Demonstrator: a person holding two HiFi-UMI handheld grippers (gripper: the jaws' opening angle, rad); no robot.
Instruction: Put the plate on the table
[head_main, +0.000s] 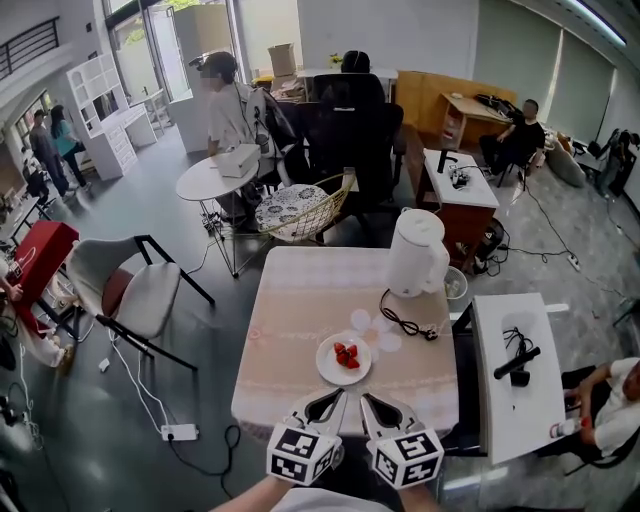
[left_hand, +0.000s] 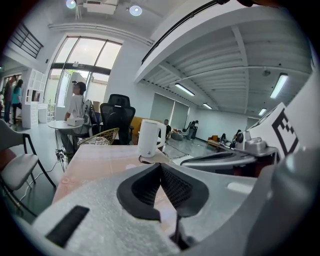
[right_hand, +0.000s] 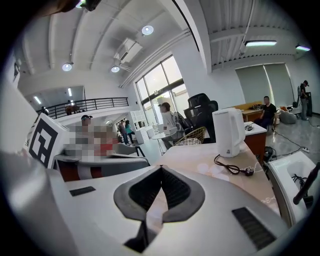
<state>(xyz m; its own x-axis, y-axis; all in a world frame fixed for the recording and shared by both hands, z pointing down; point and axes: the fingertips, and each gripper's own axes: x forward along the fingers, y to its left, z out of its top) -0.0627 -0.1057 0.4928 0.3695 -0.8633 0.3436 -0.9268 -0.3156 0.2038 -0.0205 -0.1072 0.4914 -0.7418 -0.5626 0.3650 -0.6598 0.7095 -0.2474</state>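
White plate (head_main: 326, 366) carrying red strawberries (head_main: 346, 356), flat on the pale pink surface (head_main: 290, 310) near its front edge, just beyond the tips of both grippers in the head view. Left gripper (head_main: 335, 398) low at that edge, fingers (left_hand: 145, 187) pressed together at the tips, nothing between them. Right gripper (head_main: 369, 399) just beside it, fingers (right_hand: 177, 190) likewise closed and empty. White kettle (head_main: 416, 254) upright toward the far right corner of the surface, black cord (head_main: 405, 322) trailing from its base toward the plate, plug end lying apart from the rim. Grey chair (head_main: 140, 290) on the floor well to the left.
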